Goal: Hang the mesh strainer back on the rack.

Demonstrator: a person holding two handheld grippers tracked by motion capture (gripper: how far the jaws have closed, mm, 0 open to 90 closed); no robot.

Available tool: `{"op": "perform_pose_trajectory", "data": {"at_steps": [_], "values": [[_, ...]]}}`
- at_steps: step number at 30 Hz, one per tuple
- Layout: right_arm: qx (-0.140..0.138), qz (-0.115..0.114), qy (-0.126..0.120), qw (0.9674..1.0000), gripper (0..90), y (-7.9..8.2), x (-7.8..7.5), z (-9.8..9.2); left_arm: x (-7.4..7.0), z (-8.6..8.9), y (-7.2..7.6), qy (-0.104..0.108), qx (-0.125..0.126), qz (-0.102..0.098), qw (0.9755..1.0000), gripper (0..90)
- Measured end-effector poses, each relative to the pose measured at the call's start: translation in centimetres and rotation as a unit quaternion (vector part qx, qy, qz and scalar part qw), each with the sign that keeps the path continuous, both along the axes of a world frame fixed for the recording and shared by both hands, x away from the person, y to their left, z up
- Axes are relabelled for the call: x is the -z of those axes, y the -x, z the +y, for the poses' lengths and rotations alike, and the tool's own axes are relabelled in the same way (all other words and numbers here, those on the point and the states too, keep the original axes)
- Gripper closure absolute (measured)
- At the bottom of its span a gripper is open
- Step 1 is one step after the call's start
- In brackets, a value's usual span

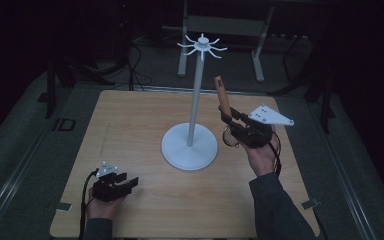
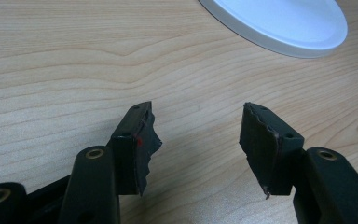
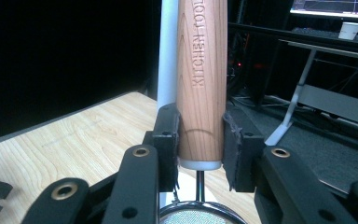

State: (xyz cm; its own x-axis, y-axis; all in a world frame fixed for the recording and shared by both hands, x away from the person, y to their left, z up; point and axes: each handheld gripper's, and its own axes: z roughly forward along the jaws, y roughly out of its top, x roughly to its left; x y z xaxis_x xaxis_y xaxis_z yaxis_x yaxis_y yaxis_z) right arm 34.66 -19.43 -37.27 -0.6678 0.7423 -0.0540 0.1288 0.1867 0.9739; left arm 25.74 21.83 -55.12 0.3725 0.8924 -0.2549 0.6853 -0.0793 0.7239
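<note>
Right gripper (image 1: 228, 119) clamps wooden-handled kitchen tool (image 1: 221, 94), handle pointing up, held above the light wood tabletop (image 1: 130, 130) just right of the white hook stand (image 1: 195, 100). High view: handle tip sits below the stand's ring of white hooks (image 1: 201, 46), apart from the thin pole; something round hangs under the gripper, too dark and small to identify there. Right gripper view (image 3: 200, 140) adds detail: both pads (image 3: 168, 140) press the handle's lower end, "KITCHEN TOOL" stamped along the wood (image 3: 201, 70), a white collar and thin metal stem below it, and a round metal mesh rim (image 3: 196, 217) at the bottom edge, so a small strainer. Pole shows right behind the handle.

Left gripper (image 1: 120, 184) rests low at the near left of the tabletop, well apart from the tool. Left gripper view (image 2: 196, 144): jaws wide, nothing between them, bare wood beneath, edge of the round white stand base (image 2: 284, 25) at top right.
</note>
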Motion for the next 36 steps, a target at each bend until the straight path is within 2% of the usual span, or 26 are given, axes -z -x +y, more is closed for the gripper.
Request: {"op": "perform_pose_trajectory", "data": {"at_steps": [17,31,36], "values": [[-0.001,-0.013,-0.008,0.9999,69.2,0.1,-1.1,0.1,0.0,0.0,0.0,-0.001,0.001,0.0,1.0,45.0],[-0.003,-0.016,-0.014,0.9998,69.2,0.1,-1.2,0.1,-0.1,0.0,0.0,-0.005,-0.002,-0.003,1.0,44.9],[-0.002,-0.016,-0.015,0.9998,69.2,0.1,-1.2,0.1,-0.2,0.0,0.1,-0.01,-0.006,-0.009,0.9999,44.7]]}}
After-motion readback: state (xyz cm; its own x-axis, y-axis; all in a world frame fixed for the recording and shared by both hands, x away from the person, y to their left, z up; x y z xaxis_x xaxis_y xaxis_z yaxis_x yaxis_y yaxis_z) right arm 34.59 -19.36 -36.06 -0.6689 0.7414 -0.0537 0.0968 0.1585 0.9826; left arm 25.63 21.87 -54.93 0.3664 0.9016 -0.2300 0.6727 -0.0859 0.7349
